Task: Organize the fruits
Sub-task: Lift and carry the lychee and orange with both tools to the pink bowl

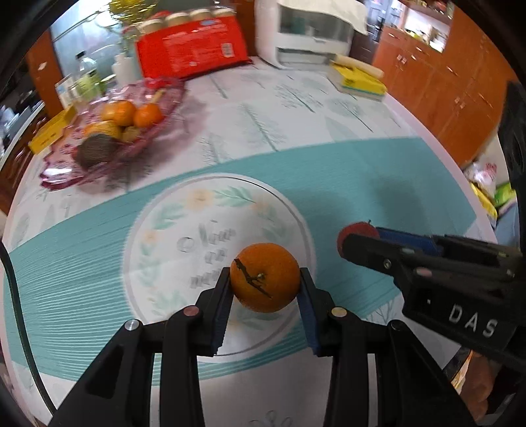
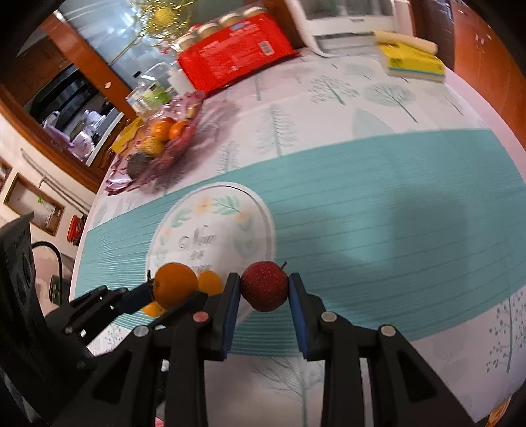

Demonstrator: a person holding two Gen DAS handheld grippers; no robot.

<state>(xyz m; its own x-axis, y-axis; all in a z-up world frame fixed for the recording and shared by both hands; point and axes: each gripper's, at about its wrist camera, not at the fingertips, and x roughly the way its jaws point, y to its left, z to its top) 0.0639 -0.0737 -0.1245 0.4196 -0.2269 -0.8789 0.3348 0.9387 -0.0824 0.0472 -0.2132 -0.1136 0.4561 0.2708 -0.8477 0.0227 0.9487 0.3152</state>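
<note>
My left gripper is shut on an orange with a dark twig, held above the teal placemat's white floral circle. My right gripper is shut on a small red apple and holds it over the placemat. In the left wrist view the right gripper comes in from the right with the red apple. In the right wrist view the left gripper holds the orange at the lower left. A pink glass fruit bowl at the far left holds several fruits; it also shows in the right wrist view.
A red pack of jars, a white appliance and yellow books stand at the table's back. Bottles stand behind the bowl. Two small orange fruits lie on the table under the left gripper. Wooden cabinets are on the right.
</note>
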